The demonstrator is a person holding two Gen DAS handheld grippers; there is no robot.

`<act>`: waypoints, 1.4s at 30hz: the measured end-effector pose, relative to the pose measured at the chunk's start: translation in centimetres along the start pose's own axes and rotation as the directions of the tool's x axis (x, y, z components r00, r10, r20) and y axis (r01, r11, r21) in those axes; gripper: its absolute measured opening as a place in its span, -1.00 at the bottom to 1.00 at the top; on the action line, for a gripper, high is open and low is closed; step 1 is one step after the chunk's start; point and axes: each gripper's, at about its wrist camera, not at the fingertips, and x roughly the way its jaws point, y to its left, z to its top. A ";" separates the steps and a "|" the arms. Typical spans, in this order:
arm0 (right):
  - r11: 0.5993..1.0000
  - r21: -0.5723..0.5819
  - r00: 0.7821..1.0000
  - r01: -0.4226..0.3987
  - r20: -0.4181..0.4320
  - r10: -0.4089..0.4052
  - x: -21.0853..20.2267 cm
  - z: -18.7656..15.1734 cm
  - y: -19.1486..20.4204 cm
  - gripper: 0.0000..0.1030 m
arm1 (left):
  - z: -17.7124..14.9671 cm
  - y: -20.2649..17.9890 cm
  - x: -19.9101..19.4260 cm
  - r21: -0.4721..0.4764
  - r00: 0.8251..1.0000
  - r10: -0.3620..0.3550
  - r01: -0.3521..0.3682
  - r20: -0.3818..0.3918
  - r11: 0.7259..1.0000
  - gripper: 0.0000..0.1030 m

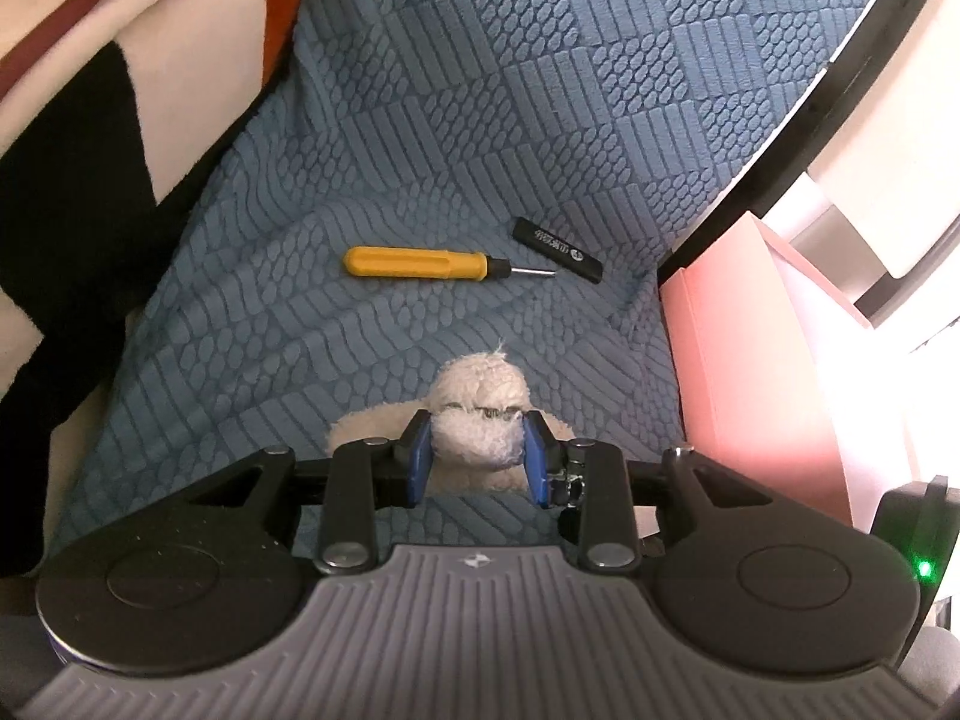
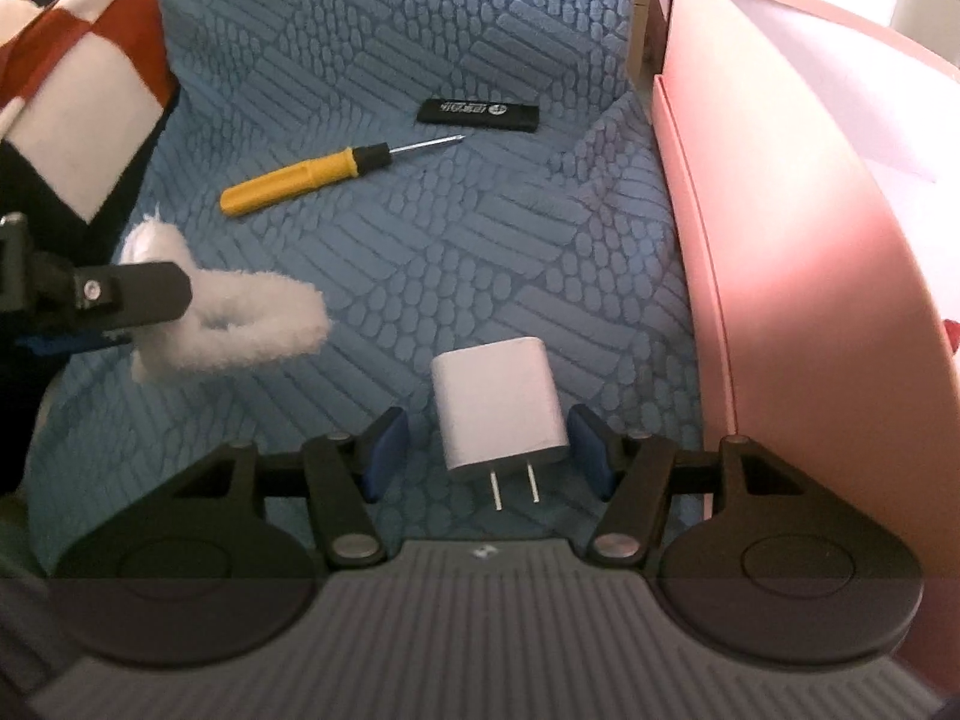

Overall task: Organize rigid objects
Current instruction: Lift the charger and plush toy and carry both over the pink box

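- The right gripper stands with its blue pads apart on either side of a white plug adapter, which lies flat on the blue textured cover, prongs toward the camera; one pad looks just beside the casing, contact uncertain.
- The left gripper is clamped on a fluffy white soft toy, held just above the cover.
- The adapter looks light, stiff and smooth, likely slippery; its flat sides offer the surest hold.
- A yellow-handled screwdriver and a black stick lie farther off, near the pink box.
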 end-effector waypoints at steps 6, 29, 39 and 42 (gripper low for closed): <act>0.998 -0.060 1.000 0.028 0.006 -0.028 -0.3 -0.3 0.9 -0.13 | 0.0 -0.2 0.0 0.014 1.000 -0.003 0.003 -0.002 1.000 -0.30; 0.995 -0.097 0.996 -0.036 0.074 0.043 -9.1 -0.1 0.4 -0.13 | -2.2 -2.2 -5.5 0.091 1.000 -0.027 0.026 0.007 0.996 -0.29; 0.989 -0.129 0.984 -0.066 0.155 0.086 -16.5 -0.4 1.5 -0.13 | -2.9 -3.5 -11.6 0.073 0.996 -0.070 0.066 0.056 0.995 -0.30; 0.990 -0.119 0.980 -0.081 0.172 0.101 -17.9 -0.8 1.6 -0.13 | -3.2 -3.8 -12.7 0.079 0.995 -0.076 0.070 0.066 0.994 -0.30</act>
